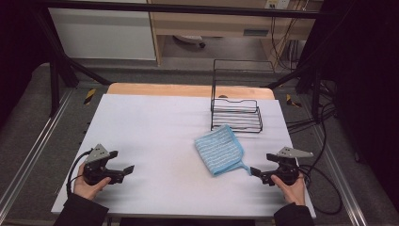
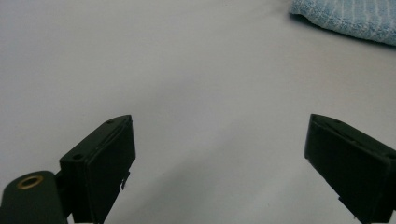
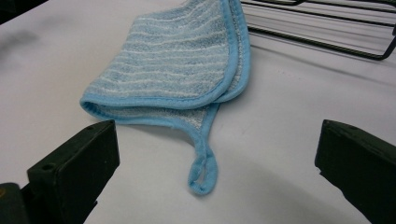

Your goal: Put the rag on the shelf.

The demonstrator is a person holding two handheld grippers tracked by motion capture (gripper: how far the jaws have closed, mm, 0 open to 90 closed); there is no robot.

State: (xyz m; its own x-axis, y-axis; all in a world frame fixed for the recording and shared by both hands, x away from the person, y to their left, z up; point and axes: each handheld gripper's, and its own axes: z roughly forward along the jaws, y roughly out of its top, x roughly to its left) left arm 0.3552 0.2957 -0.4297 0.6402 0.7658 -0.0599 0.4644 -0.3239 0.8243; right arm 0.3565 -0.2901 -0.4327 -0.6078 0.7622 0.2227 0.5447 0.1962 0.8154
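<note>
1. I work in what looks like a lab or test room, not a home
2. My table (image 1: 155,136) has a plain white cover over a wooden top, inside a black metal frame (image 1: 56,70) with rails beside it
3. Bundled cables (image 1: 282,42) hang at the back beside a wall socket (image 1: 276,4)
4. The floor (image 1: 28,108) is grey carpet
5. Plain pale wooden furniture (image 1: 207,21) stands behind, dark curtains at the sides

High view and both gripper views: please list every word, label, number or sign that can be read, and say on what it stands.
No text can be read.
Shelf label: a bluish sticker, too small and blurred to read.
Yellow-black markers on the floor rails: stripes, no letters.
Cloth, rack, left tool, right tool: no print visible.
</note>
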